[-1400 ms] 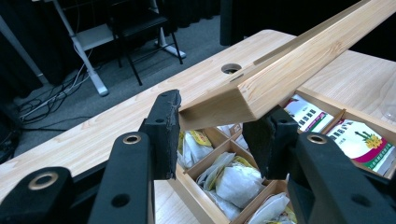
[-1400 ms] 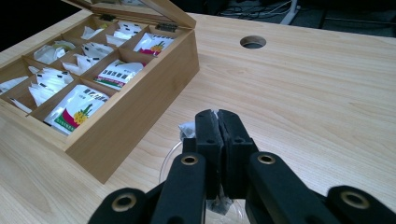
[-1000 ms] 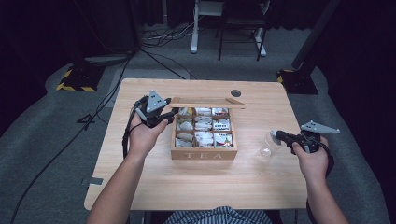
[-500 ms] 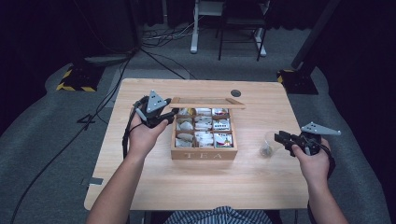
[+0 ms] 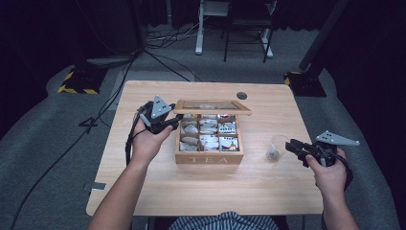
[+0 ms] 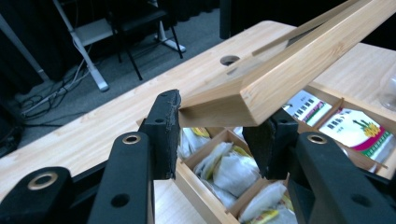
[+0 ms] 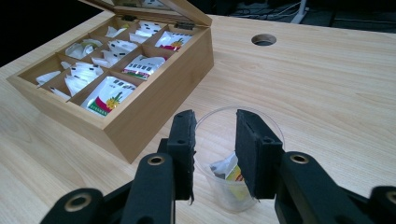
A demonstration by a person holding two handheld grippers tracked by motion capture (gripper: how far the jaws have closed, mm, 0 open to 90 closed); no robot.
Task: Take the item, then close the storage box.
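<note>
step in hand, as judged: a tea bag (image 7: 227,170) has gone into the clear cup (image 7: 236,154) and the right gripper (image 5: 299,149) is letting go. its jaws have just been opening; in the right gripper view they stand partly apart above the cup, pads pressing on nothing, with the bag lying loose at the cup's bottom.

the left gripper (image 6: 219,133) is clamped on a corner of the wooden lid (image 6: 285,70), holding it raised over the tea box (image 5: 208,153).

location: the box sits at centre of the high view, the cup just right of it at centre right, on the table (image 5: 201,187).

condition: the bag is a small crumpled sachet, white with yellow and red print. the cup is upright.

next move, judged: draw the right gripper clear without tipping the cup, then lower the lid gently.
</note>
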